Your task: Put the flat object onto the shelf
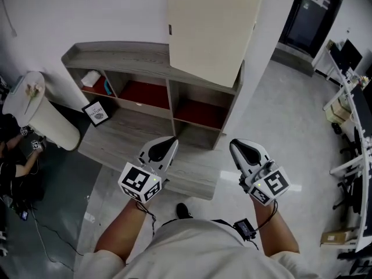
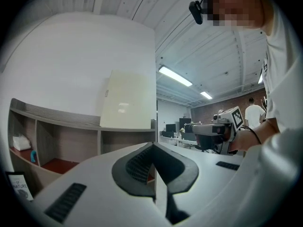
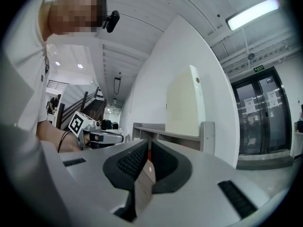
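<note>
The flat object is a cream board point(image 1: 210, 32) standing on top of the grey wooden shelf unit point(image 1: 116, 57), leaning against the white wall. It also shows in the left gripper view point(image 2: 127, 105) and in the right gripper view point(image 3: 185, 109). Both grippers are held in front of the unit, well clear of the board. My left gripper point(image 1: 172, 141) is shut with nothing between its jaws point(image 2: 154, 144). My right gripper point(image 1: 233, 145) is likewise shut and holds nothing point(image 3: 149, 143).
The unit has red-floored compartments; one holds a white roll point(image 1: 90, 78). A small framed card point(image 1: 96, 112) stands on its low front ledge point(image 1: 145, 150). A white bin point(image 1: 38, 112) stands at the left, desks point(image 1: 349, 97) at the right, a cardboard box point(image 1: 337, 236) on the floor.
</note>
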Demonstrator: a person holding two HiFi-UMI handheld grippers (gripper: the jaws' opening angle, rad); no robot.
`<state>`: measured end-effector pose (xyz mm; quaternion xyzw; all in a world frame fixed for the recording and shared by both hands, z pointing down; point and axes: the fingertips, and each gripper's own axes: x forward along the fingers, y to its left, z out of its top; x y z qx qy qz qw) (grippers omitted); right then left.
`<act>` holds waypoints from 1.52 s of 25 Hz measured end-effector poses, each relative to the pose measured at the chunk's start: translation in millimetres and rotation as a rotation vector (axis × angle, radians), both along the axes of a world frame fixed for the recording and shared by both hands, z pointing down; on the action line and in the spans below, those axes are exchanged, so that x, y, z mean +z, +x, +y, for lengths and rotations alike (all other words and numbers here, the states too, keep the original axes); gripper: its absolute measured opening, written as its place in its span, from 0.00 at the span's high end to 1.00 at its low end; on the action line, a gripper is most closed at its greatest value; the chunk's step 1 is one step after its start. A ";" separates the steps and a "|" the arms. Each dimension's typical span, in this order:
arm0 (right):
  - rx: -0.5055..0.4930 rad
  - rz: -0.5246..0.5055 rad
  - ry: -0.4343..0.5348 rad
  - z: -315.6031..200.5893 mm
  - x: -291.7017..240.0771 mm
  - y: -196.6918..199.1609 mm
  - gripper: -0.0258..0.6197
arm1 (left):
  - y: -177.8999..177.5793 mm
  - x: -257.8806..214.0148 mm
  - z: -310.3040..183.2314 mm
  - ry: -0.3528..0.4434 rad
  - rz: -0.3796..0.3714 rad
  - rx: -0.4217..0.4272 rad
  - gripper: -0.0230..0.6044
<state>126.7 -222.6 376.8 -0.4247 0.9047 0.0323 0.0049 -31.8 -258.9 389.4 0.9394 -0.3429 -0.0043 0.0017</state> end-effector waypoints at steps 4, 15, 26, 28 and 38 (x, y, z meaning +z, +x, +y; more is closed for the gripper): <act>-0.027 -0.006 -0.007 35.1 3.0 10.2 0.92 | 15.7 -1.0 36.9 -0.008 0.002 -0.012 0.94; -0.070 0.018 -0.044 139.1 30.2 27.7 0.93 | 46.4 12.3 154.8 -0.030 -0.007 -0.018 0.94; -0.079 0.014 -0.044 206.2 35.6 3.4 0.93 | 25.9 6.8 218.9 -0.022 -0.019 -0.005 0.94; -0.071 0.009 -0.045 216.3 34.4 -3.4 0.93 | 19.0 5.9 227.7 -0.024 -0.013 0.005 0.94; -0.011 0.011 -0.033 266.5 41.4 -65.8 0.93 | -44.2 9.1 273.0 -0.029 -0.011 0.036 0.94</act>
